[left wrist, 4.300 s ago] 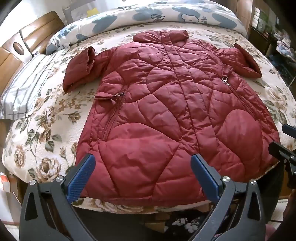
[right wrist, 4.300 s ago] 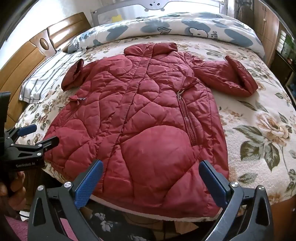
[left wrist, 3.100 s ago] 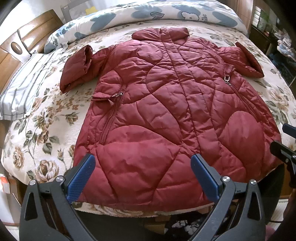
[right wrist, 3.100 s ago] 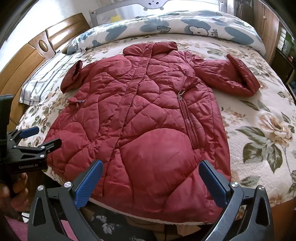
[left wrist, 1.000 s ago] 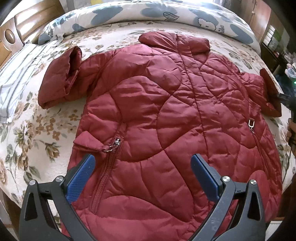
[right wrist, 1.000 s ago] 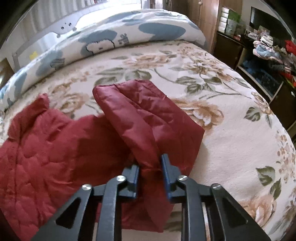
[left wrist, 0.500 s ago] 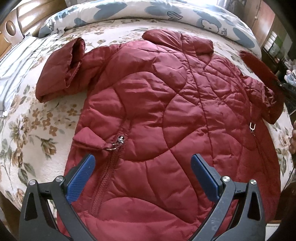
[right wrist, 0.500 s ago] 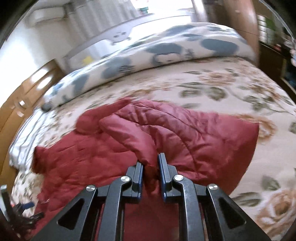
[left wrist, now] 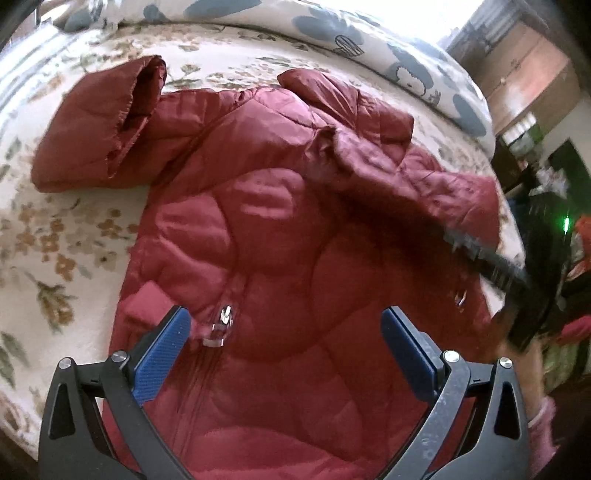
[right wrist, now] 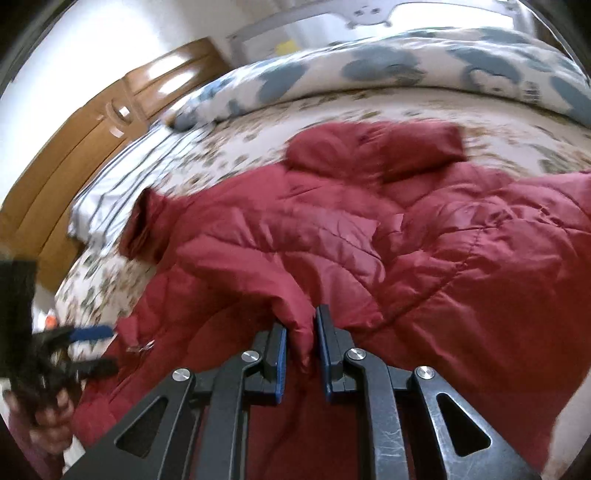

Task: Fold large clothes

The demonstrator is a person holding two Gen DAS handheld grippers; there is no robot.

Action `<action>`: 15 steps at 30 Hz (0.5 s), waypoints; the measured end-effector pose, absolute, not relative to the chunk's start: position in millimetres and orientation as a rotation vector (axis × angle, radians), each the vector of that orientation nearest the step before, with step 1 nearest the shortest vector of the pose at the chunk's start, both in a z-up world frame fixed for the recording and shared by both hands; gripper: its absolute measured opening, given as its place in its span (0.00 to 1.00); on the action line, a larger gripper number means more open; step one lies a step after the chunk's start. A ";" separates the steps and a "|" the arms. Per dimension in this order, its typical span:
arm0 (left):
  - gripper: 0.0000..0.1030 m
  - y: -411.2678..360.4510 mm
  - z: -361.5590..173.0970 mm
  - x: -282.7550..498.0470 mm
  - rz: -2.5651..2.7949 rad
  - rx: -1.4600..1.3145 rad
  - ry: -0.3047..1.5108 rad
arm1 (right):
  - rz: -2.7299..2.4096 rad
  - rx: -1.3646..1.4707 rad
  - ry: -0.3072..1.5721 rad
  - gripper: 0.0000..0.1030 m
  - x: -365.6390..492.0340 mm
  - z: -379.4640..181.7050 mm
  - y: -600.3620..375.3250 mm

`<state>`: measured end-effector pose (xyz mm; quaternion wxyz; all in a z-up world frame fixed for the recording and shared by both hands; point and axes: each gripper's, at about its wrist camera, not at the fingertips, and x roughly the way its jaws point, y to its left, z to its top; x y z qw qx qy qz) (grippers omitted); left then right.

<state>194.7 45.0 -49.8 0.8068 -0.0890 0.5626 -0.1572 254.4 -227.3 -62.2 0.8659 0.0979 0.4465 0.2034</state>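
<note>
A dark red quilted jacket (left wrist: pixel 280 236) lies face up on the floral bed (left wrist: pixel 55 236), collar far, hem near me. My left gripper (left wrist: pixel 284 332) is open and empty, held above the jacket's left pocket zip (left wrist: pixel 223 317). My right gripper (right wrist: pixel 300 336) is shut on the jacket's right sleeve (right wrist: pixel 273 269) and holds it lifted over the jacket's chest. In the left wrist view that sleeve (left wrist: pixel 413 184) lies across the chest with the right gripper (left wrist: pixel 480 258) blurred behind it. The left sleeve (left wrist: pixel 99 125) lies folded at the far left.
A rolled blue-and-white duvet (left wrist: pixel 332 33) lies along the far side of the bed. A striped pillow (right wrist: pixel 122 177) and a wooden headboard (right wrist: pixel 74 147) are at the left. Dark shelves with clutter (left wrist: pixel 546 177) stand at the right.
My right gripper has carried the right sleeve leftward over the jacket's front. My left gripper has moved in closer over the left pocket, still open.
</note>
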 end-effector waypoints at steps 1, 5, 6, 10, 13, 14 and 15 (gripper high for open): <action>1.00 46.6 -50.9 200.2 -0.345 -0.212 1.209 | 0.443 0.191 0.937 0.14 253.4 -64.1 -224.9; 1.00 51.1 -56.2 232.2 -0.394 -0.312 1.223 | 0.538 0.136 0.946 0.15 251.6 -69.1 -203.9; 1.00 51.0 -58.7 241.9 -0.404 -0.336 1.231 | 0.551 0.125 0.954 0.16 252.8 -71.4 -200.9; 0.91 45.3 -69.7 271.3 -0.449 -0.395 1.259 | 0.556 0.103 0.968 0.19 252.8 -77.7 -196.3; 0.54 32.6 -79.5 289.7 -0.475 -0.384 1.285 | 0.553 0.114 0.967 0.19 253.6 -79.1 -197.4; 0.34 28.3 -81.8 293.1 -0.479 -0.368 1.294 | 0.553 0.118 0.967 0.19 254.1 -78.8 -196.6; 0.28 21.8 -83.9 296.6 -0.495 -0.352 1.303 | 0.553 0.120 0.969 0.20 252.7 -77.8 -197.8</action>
